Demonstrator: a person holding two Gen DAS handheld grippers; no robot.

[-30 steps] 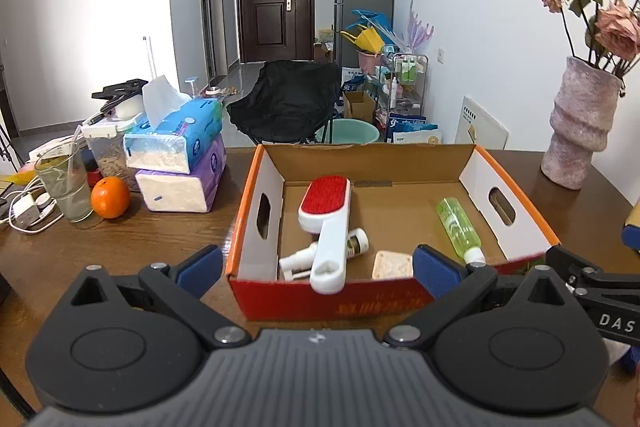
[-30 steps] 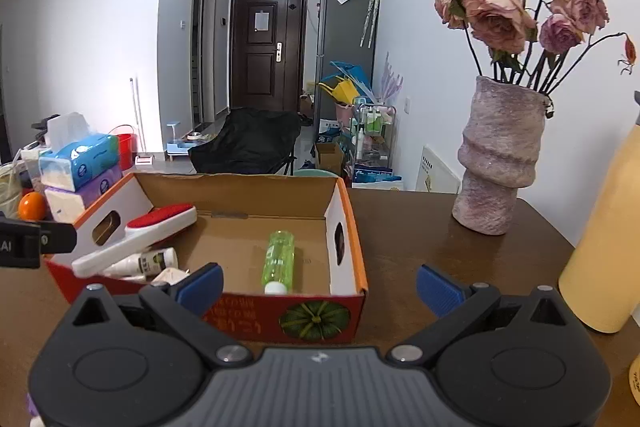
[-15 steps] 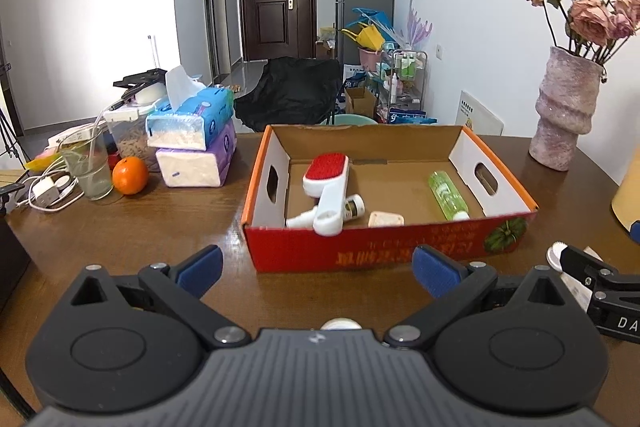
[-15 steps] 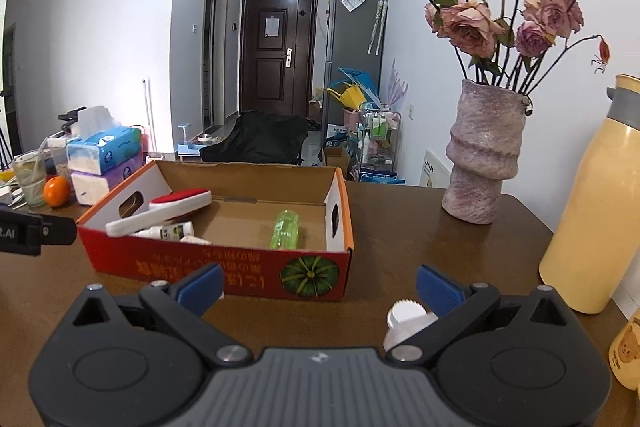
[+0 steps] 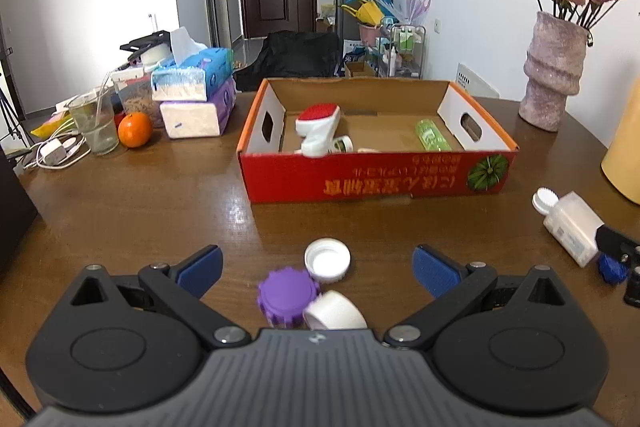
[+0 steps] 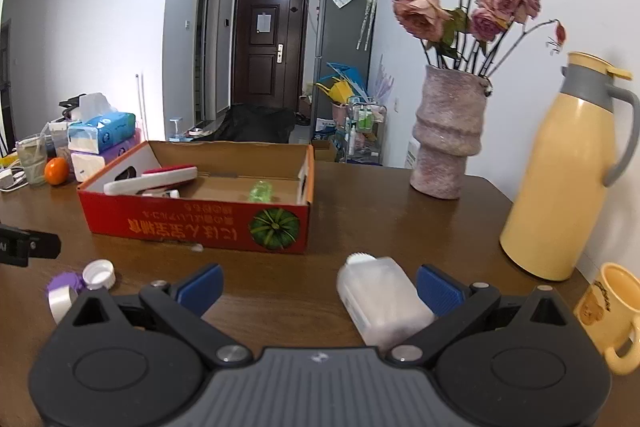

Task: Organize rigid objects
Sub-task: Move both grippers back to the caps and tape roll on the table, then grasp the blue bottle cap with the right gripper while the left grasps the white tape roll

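Left fingers (image 5: 316,265): standing wide apart, gripping nothing, hovering low over the cluster of caps near the front of the tabletop (image 5: 132,211).
Right fingers (image 6: 318,289): also spread wide and empty, with the clear bottle lying between them, up against the right-hand pad.
Cardboard box (image 5: 372,179): sitting mid-tabletop, well beyond both grippers, already holding a red-and-white lint brush (image 5: 318,129), a green bottle (image 5: 432,141) and a small white bottle (image 5: 342,145).
Clear bottle (image 6: 380,301): lying on its side outside the box, ribbed white cap (image 6: 360,259) pointing toward it. I'm reading it as light, stiff plastic with smooth, slippery walls; squeezing across the flat sides of the body at mid-length looks safest, not at the cap.
White cylinder (image 5: 334,311): resting right beside the purple cap, closest to the left gripper's body; looking hollow and light, likely to roll.
Purple cap (image 5: 287,297): ridged rim is offering good bite; rigid, very light, best pinched across its width.
White cap (image 5: 327,259): lying open side up, touching the purple one; thin rim, prone to skidding on the polished wood.
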